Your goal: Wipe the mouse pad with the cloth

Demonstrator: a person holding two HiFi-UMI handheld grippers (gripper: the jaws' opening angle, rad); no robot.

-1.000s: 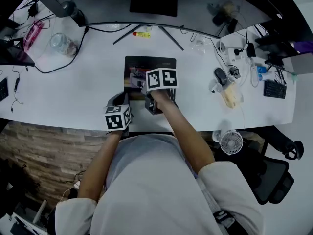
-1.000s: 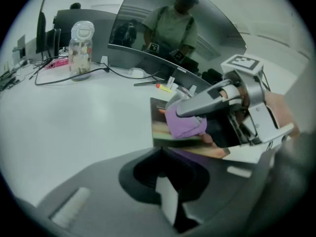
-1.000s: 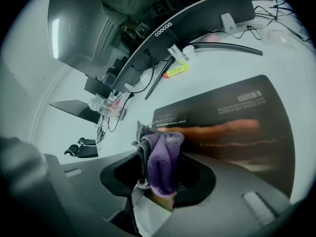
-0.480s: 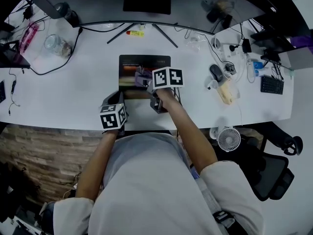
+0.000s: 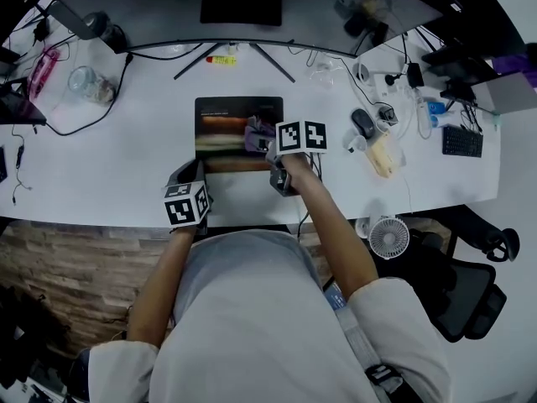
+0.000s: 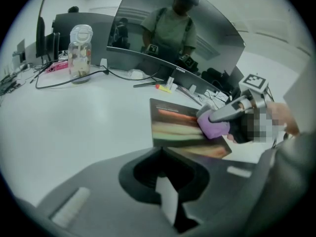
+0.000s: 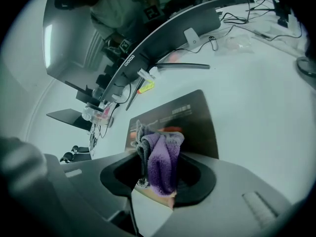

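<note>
Pinching the crumpled purple cloth (image 7: 162,154), the right gripper (image 5: 270,148) holds it on the dark rectangular mouse pad's (image 5: 225,122) right side; the left gripper (image 5: 186,173), jaws together and empty, sits at the pad's near-left corner.

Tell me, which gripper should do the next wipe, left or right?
Right, I think. The right gripper is shut on the fluffy purple cloth, which sits on the dark rectangular mouse pad. The left gripper holds nothing and sits off the pad's near left corner.
</note>
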